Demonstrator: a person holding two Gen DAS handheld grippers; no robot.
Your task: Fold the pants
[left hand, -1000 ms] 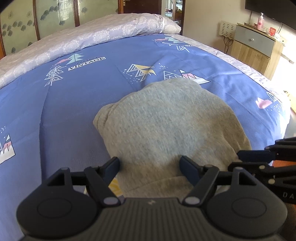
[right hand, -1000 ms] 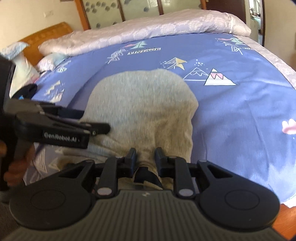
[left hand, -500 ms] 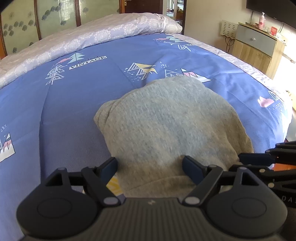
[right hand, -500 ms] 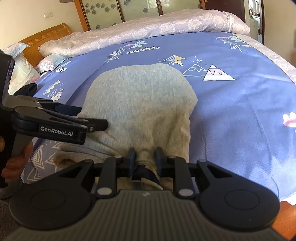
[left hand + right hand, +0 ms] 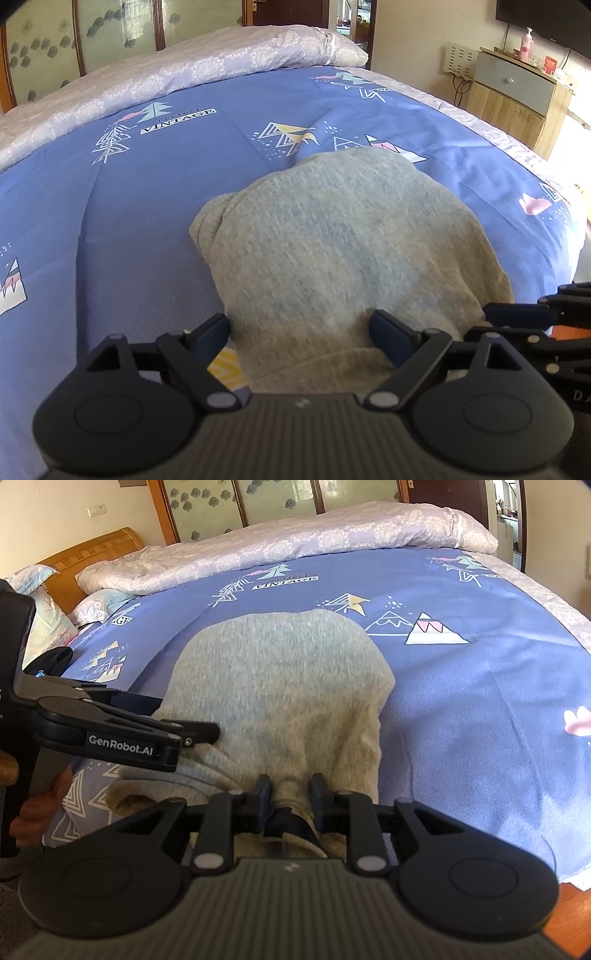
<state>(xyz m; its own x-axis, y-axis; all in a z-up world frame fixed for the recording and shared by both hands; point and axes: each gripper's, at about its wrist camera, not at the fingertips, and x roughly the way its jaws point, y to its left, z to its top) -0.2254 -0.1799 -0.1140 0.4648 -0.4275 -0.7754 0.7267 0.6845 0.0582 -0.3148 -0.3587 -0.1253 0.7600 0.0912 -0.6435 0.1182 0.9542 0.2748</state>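
Observation:
The grey pants (image 5: 343, 243) lie folded in a thick stack on the blue bedspread (image 5: 147, 206), near its front edge. My left gripper (image 5: 301, 332) is open, its fingers wide apart on either side of the near edge of the pants. My right gripper (image 5: 290, 795) is shut on a bunched piece of the near edge of the pants (image 5: 280, 679). In the right wrist view the left gripper (image 5: 184, 720) reaches in from the left, by the stack's left side.
A pale quilt (image 5: 184, 74) is rolled along the far side of the bed. A wooden dresser (image 5: 517, 99) stands to the right. A wooden headboard and pillows (image 5: 48, 602) are at far left. The bed's right edge (image 5: 576, 878) drops to a wooden floor.
The far edge of the pants has slid a little toward me on the bedspread. The left gripper's fingers have spread slightly wider. The right gripper keeps its grip.

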